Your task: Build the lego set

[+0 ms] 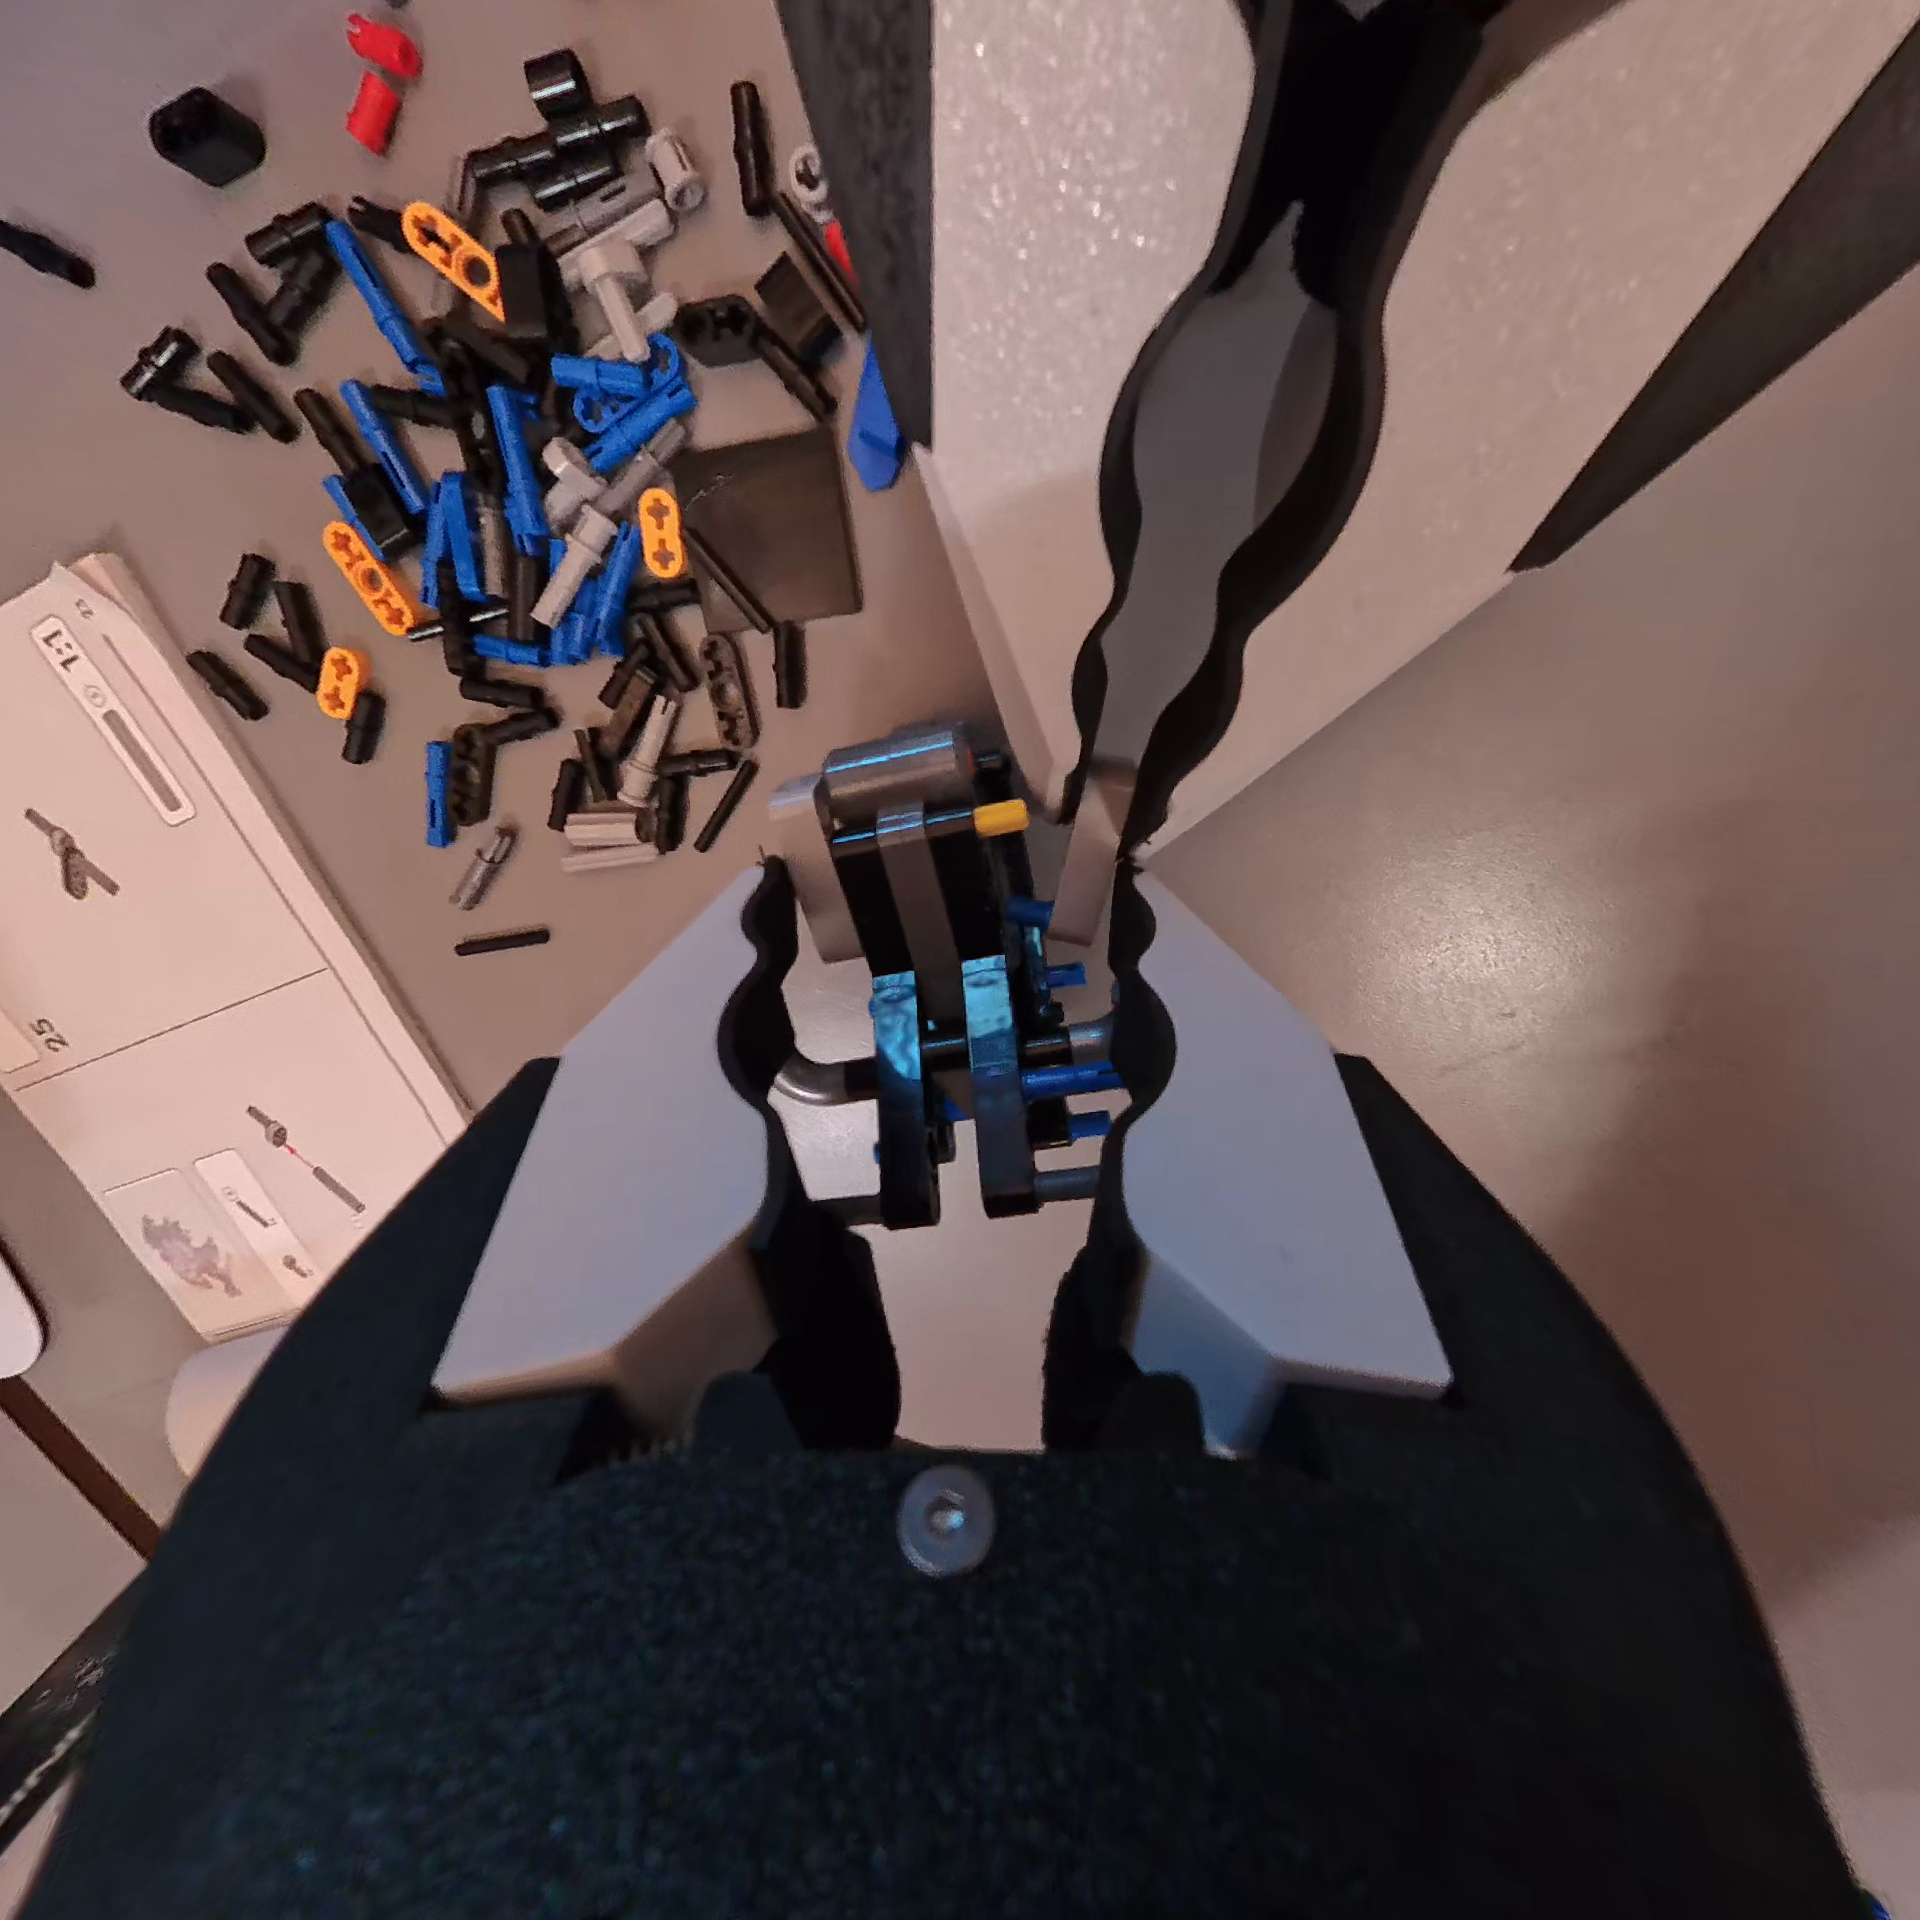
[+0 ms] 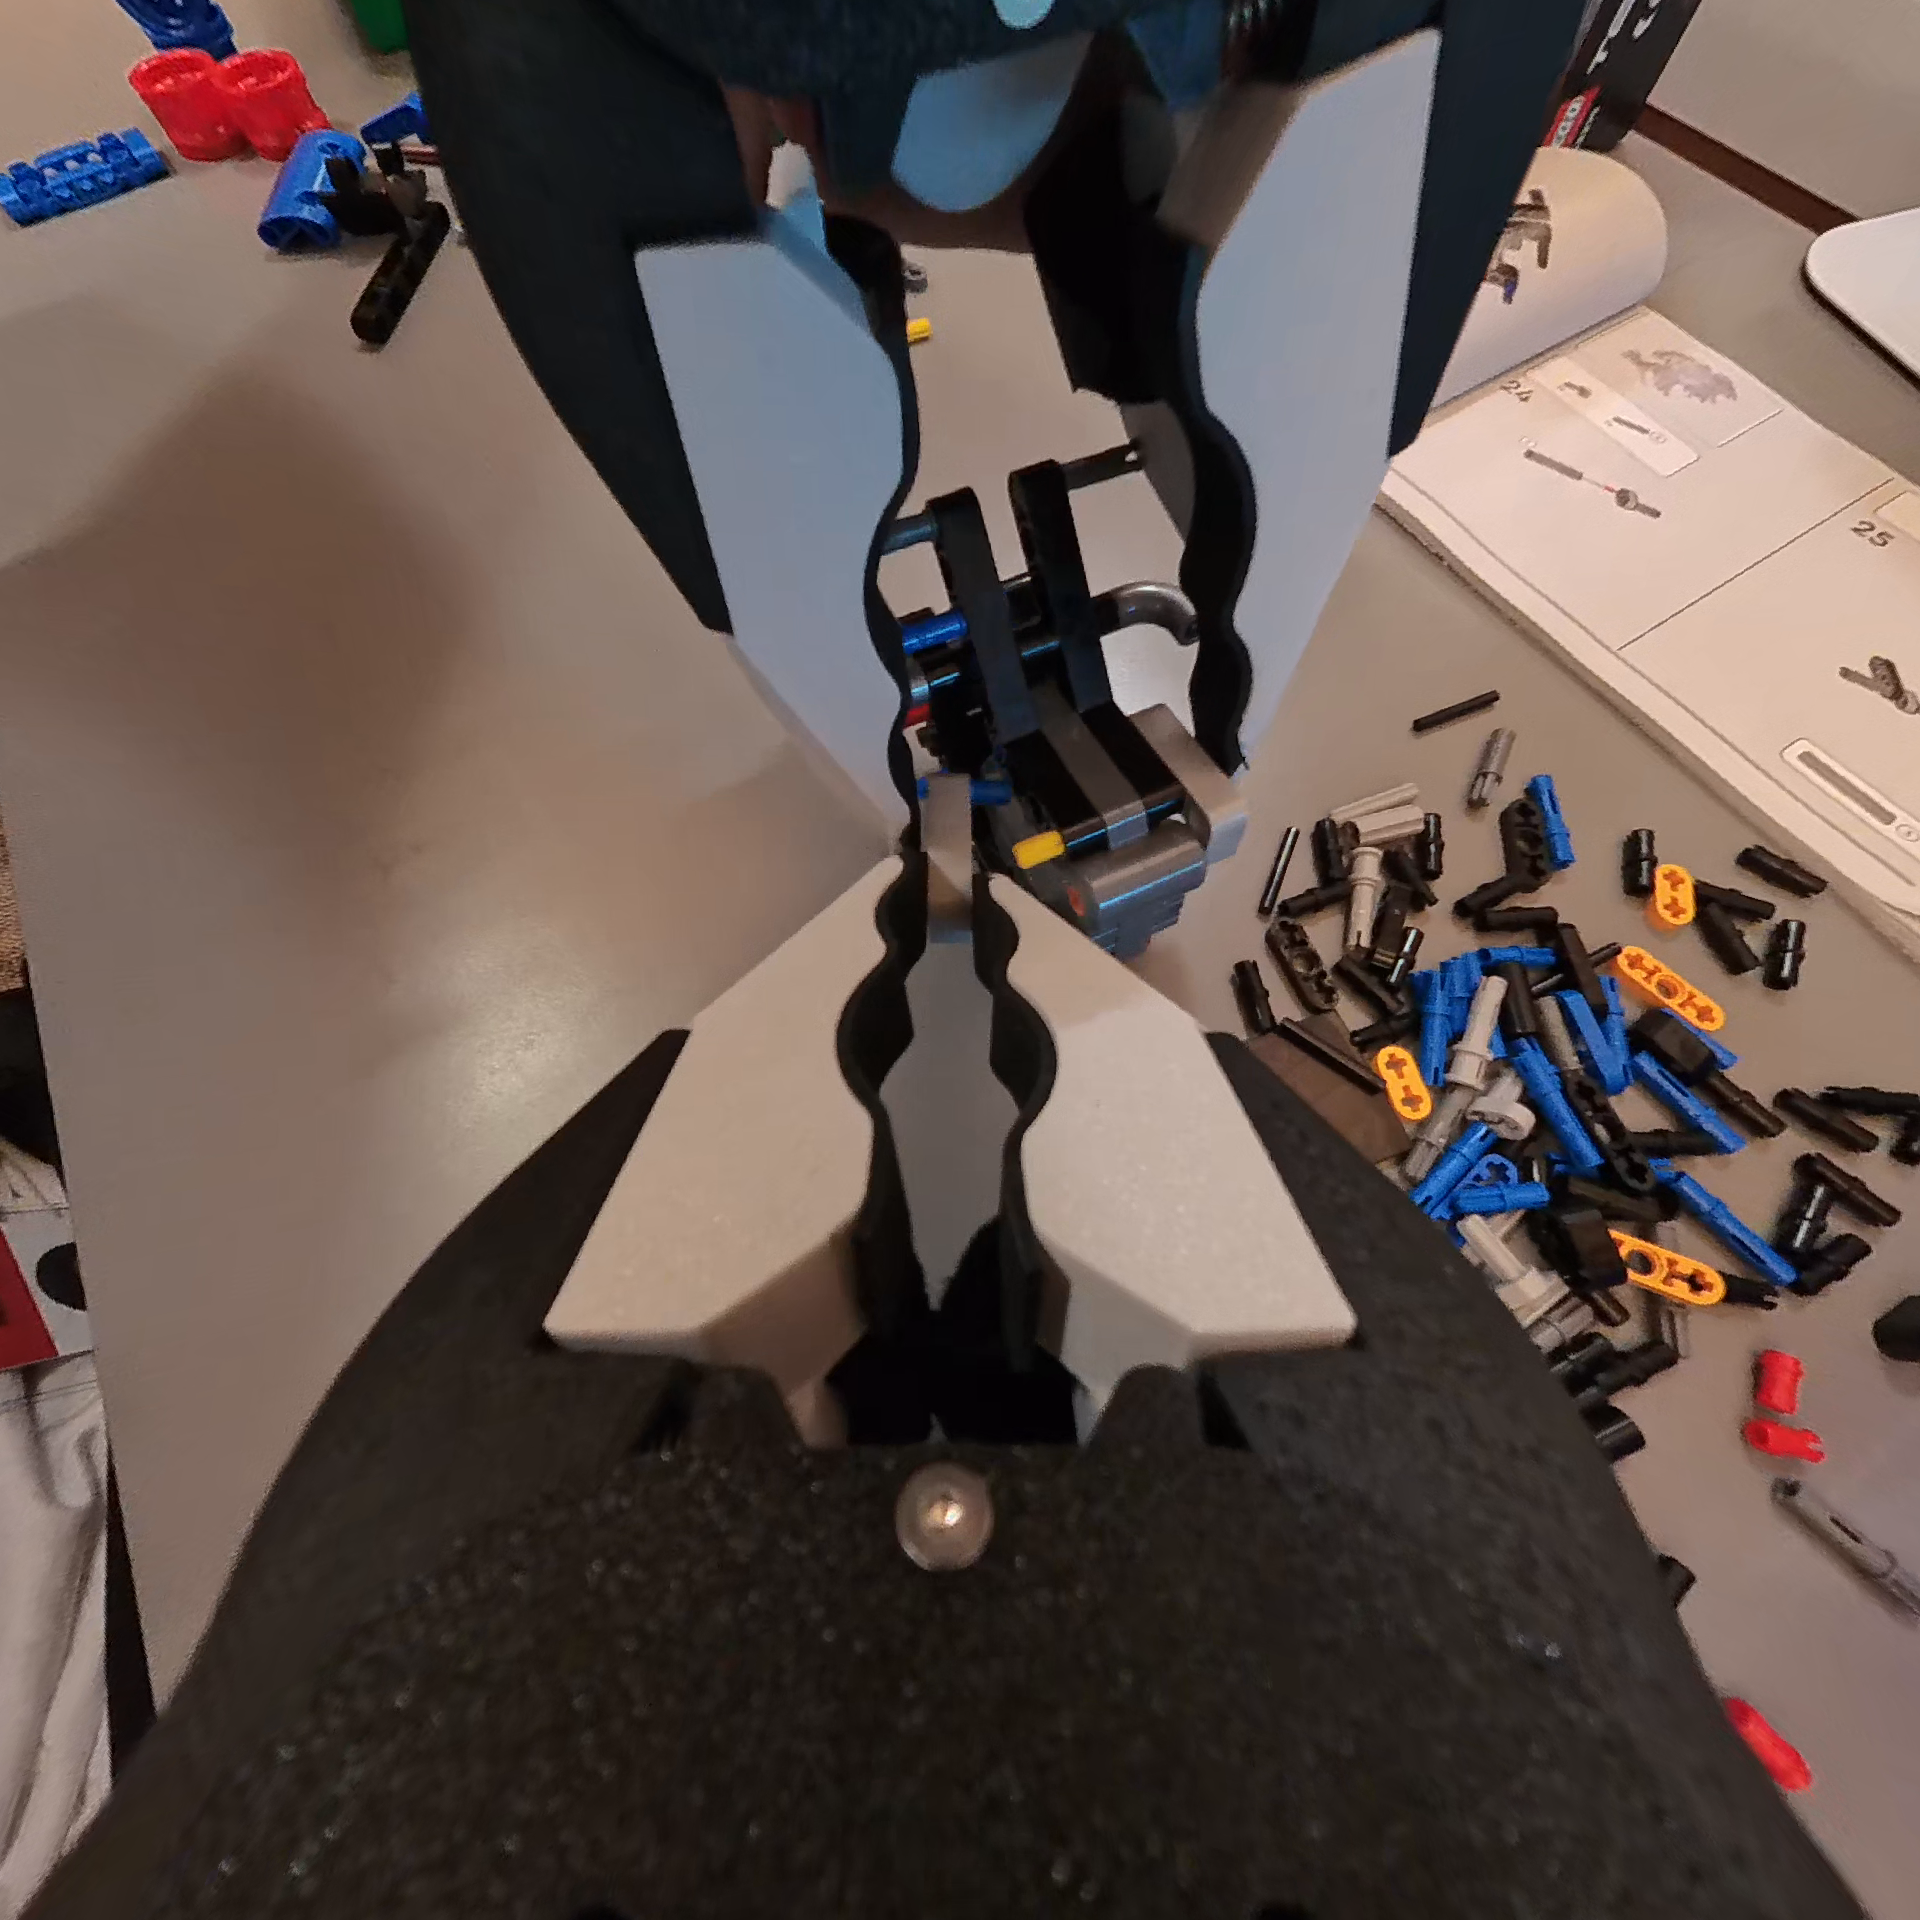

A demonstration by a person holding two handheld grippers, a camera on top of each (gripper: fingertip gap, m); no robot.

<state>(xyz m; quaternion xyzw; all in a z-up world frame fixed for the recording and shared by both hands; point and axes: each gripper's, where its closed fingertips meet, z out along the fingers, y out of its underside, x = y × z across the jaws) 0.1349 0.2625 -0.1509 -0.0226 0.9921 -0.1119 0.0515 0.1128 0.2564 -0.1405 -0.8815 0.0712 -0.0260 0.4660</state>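
My left gripper is shut on a partly built lego assembly of black beams, blue pins, a grey motor-like block and a yellow pin, and holds it above the table. In the right wrist view the left gripper comes down from the top around the assembly. My right gripper is shut on a small light grey piece pressed against the assembly's side by the blue pins. In the left wrist view the right gripper reaches in from the top.
A pile of loose black, blue, grey and orange pieces lies on the grey table, and shows in the left wrist view. An open instruction booklet lies beside it. Red and blue parts sit at the far left. The grippers are tip to tip, or close to it.
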